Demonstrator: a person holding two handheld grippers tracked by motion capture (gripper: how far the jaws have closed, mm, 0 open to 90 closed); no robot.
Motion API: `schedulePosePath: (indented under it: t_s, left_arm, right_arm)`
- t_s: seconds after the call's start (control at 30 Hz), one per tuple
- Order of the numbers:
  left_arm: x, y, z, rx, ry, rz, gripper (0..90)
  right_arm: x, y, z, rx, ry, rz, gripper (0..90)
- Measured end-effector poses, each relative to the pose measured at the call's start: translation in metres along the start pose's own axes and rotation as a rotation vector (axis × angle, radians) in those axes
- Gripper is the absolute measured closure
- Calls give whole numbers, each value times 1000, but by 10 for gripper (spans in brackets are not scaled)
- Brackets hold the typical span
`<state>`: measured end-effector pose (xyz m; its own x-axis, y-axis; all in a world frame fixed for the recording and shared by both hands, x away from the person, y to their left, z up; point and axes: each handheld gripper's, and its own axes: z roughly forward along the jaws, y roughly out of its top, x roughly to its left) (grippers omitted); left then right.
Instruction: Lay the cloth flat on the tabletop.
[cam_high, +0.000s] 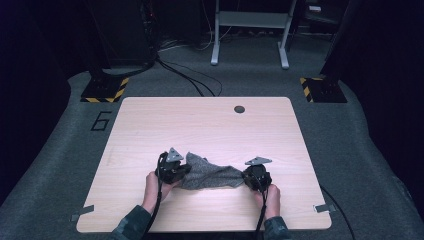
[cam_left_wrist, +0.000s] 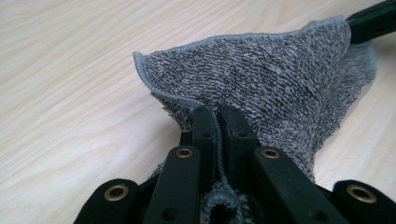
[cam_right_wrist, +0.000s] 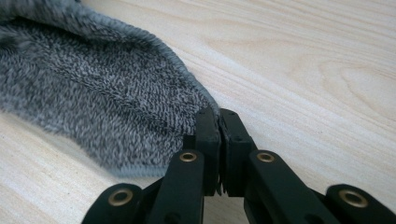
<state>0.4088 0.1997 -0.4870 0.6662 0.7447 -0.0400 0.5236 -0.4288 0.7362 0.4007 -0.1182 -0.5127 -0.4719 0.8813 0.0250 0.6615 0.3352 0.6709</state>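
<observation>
Near edge, 6 o'clock: both hands come in w/ grippers. Left gripper (cam_high: 172, 170) is clamped on the cloth's (cam_high: 210, 172) hem at its 9 o'clock end; the hem runs between the closed jaws. Right gripper (cam_high: 257, 177) pinches the 3 o'clock corner, jaws tight together. Cloth sags between them on the table (cam_high: 210, 122), prob. held at opposite ends to spread or fold it. Farther out, 12 o'clock: a dark hole (cam_high: 239, 109).

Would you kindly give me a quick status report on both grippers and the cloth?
Left gripper shut on grey cloth hem. Right gripper shut on opposite edge. Cloth bunched between them on table. Nothing in the way.
</observation>
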Motion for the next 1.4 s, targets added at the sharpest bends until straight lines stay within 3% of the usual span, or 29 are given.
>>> schedulePosePath:
  t_s: [0.1,0.13,0.2,0.3,0.37,0.43,0.53,0.6,0.7,0.8,0.93,1.1,1.23,1.4]
  left_arm:
    - [-1,-8,1,15,12,-6,845]
    - [-2,-11,1,49,-8,2,842]
    - [-4,-13,1,48,-15,-3,807]
    - [-1,-11,-5,57,-18,-14,577]
    - [0,-8,-9,43,20,-28,415]
    - [6,-5,-13,37,23,-37,348]
    - [16,4,-12,36,41,-59,318]
    - [22,12,-5,61,60,-51,314]
    - [24,19,14,111,65,-40,310]
    - [19,19,32,151,75,-20,312]
    - [13,15,42,160,85,-20,361]
    - [11,14,43,174,81,11,505]
    - [8,14,44,167,53,22,652]
    - [7,15,44,167,60,40,842]
  right_arm:
    - [0,-2,-1,-11,-1,2,874]
    - [0,-2,-1,-10,1,4,874]
    - [0,-2,-1,-9,1,5,872]
    - [1,1,-1,10,-10,-5,817]
    - [-4,3,-1,33,36,-6,735]
    - [-5,6,-2,64,66,14,664]
    - [-5,9,-3,74,53,19,518]
    - [-8,8,-9,25,65,67,466]
    - [-12,6,-14,-14,68,87,418]
    - [-10,5,-12,13,42,75,418]
    - [-7,2,-7,44,27,55,477]
    - [-1,1,-4,56,-17,10,566]
    - [0,2,-5,59,-3,0,657]
    - [1,4,-5,77,31,1,814]
